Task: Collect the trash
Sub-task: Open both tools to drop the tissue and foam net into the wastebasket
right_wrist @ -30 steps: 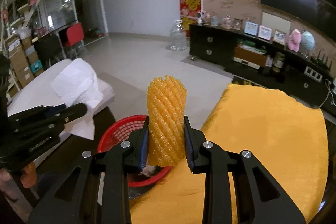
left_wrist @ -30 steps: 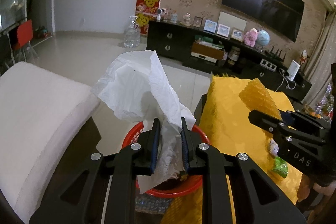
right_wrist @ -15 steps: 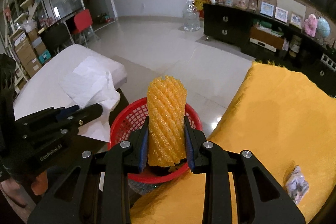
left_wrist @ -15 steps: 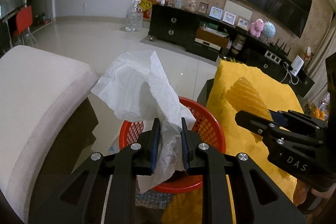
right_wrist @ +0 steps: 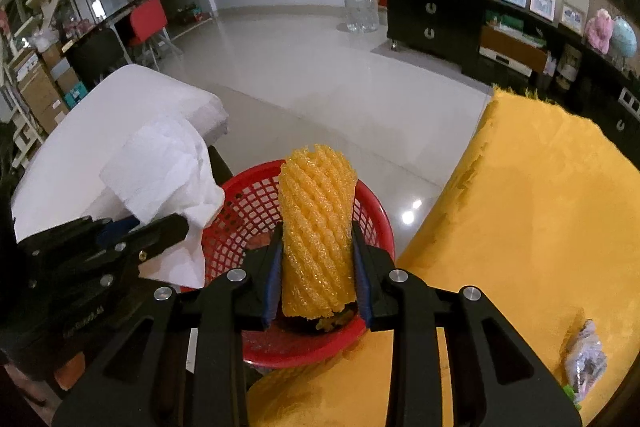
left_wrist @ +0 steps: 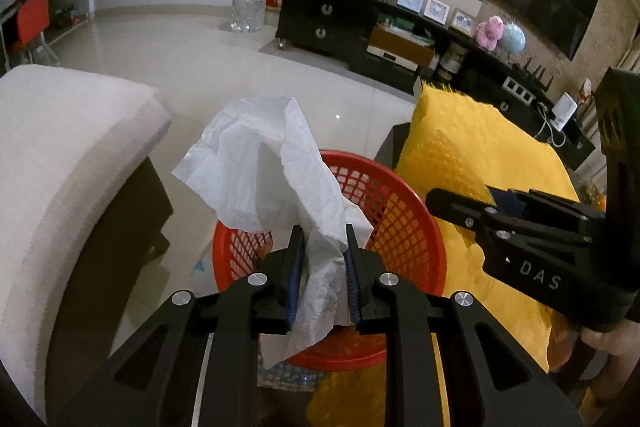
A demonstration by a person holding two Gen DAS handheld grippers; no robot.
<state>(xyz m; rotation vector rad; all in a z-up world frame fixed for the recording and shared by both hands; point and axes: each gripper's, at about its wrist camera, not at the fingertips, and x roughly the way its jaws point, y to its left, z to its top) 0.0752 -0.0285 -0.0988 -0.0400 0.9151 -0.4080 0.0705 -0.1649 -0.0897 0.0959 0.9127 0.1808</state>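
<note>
My left gripper is shut on a crumpled white tissue and holds it over the red mesh basket. My right gripper is shut on a yellow foam fruit net and holds it upright over the same basket. The left gripper with the tissue shows at the left of the right wrist view. The right gripper shows at the right of the left wrist view, where the foam net is mostly hidden.
A yellow cloth covers the table to the right of the basket, with a small crumpled wrapper on it. A white cushioned seat stands left. A dark TV cabinet lines the far wall.
Both grippers have moved forward and down over the red basket, each keeping hold of its item. The basket now lies directly below them.
</note>
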